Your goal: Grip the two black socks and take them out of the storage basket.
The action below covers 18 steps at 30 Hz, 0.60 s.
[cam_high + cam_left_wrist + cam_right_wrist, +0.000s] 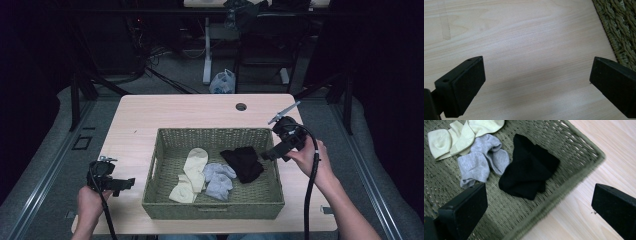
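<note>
A green woven basket (155,165) sits on the wooden table and holds black socks (243,163), grey socks (219,179) and pale yellow socks (192,174). My right gripper (269,153) hovers open over the basket's right rim, just right of the black socks (529,170), with nothing between its jaws. The grey socks (482,160) and yellow socks (459,135) lie beyond in the right gripper view. My left gripper (126,183) rests low over bare table left of the basket (621,32), open and empty.
The table (200,112) has a round cable hole (241,106) near its far edge. Beyond the table stand desk legs, cables and a plastic bag (222,81) on the floor. Bare wood lies behind and to the left of the basket.
</note>
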Each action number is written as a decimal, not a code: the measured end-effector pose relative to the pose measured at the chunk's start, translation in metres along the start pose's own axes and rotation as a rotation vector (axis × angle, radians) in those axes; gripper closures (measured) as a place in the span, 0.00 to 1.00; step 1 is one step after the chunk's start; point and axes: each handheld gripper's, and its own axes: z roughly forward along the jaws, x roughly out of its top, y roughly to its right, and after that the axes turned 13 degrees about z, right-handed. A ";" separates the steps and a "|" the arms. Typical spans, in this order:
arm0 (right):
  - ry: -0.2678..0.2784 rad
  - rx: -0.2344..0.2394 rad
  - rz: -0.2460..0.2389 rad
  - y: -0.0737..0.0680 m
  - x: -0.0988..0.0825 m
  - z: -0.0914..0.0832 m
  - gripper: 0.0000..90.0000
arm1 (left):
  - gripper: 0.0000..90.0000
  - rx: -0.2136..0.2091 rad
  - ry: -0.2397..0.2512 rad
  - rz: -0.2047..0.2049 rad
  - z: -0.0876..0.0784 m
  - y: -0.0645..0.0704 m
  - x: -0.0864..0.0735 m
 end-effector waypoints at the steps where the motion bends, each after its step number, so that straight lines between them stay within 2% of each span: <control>1: -0.003 0.003 0.000 -0.002 0.002 0.003 0.00 | 0.00 -0.001 0.001 -0.004 0.000 0.000 0.000; 11: -0.083 0.024 -0.021 -0.017 0.019 0.035 0.00 | 0.00 -0.013 0.009 -0.008 0.000 -0.001 -0.001; 18: -0.140 0.030 -0.014 -0.025 0.029 0.066 0.03 | 0.00 -0.016 0.006 -0.011 0.000 -0.002 -0.001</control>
